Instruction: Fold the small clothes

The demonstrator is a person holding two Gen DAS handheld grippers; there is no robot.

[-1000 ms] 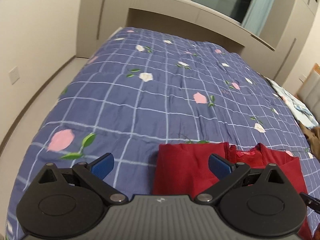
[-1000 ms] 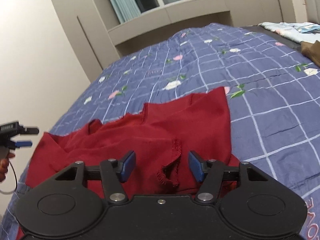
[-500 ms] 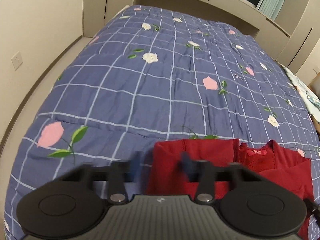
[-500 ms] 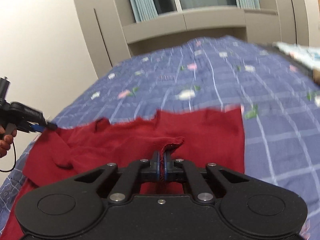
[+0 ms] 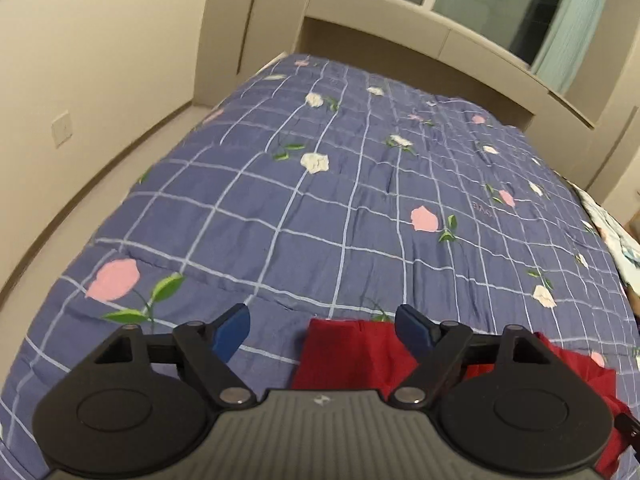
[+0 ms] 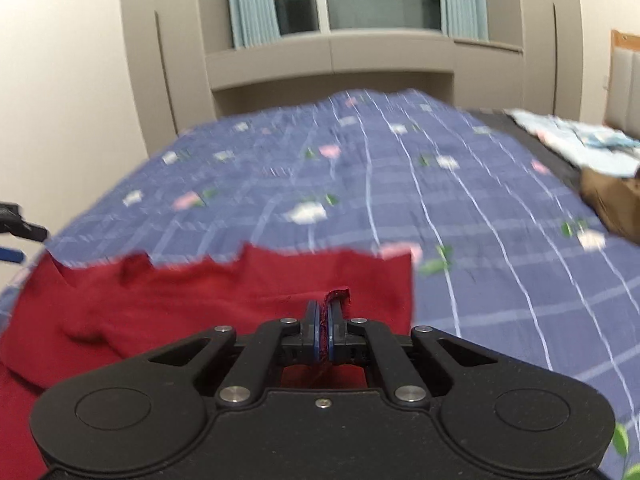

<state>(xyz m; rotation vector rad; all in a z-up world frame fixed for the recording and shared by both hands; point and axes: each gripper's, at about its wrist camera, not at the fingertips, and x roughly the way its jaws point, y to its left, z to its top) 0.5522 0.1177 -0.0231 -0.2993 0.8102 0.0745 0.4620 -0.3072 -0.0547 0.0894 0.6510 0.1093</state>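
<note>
A small red garment (image 6: 208, 300) lies on the blue checked bedspread (image 6: 460, 216). My right gripper (image 6: 325, 330) is shut on a fold of its red cloth and holds that edge raised. In the left wrist view the garment's corner (image 5: 344, 350) sits just ahead, between the blue fingertips. My left gripper (image 5: 322, 330) is open above that corner, holding nothing. The left gripper also shows at the far left edge of the right wrist view (image 6: 18, 236).
The bedspread (image 5: 340, 208) with pink and white flowers fills most of both views. Light blue clothes (image 6: 576, 142) and a brown item (image 6: 612, 200) lie at the bed's right side. A wall and floor run along the left of the bed.
My right gripper closed on the red cloth and has lifted it. My left gripper closed partway half a second ago and is now open again, tilted up.
</note>
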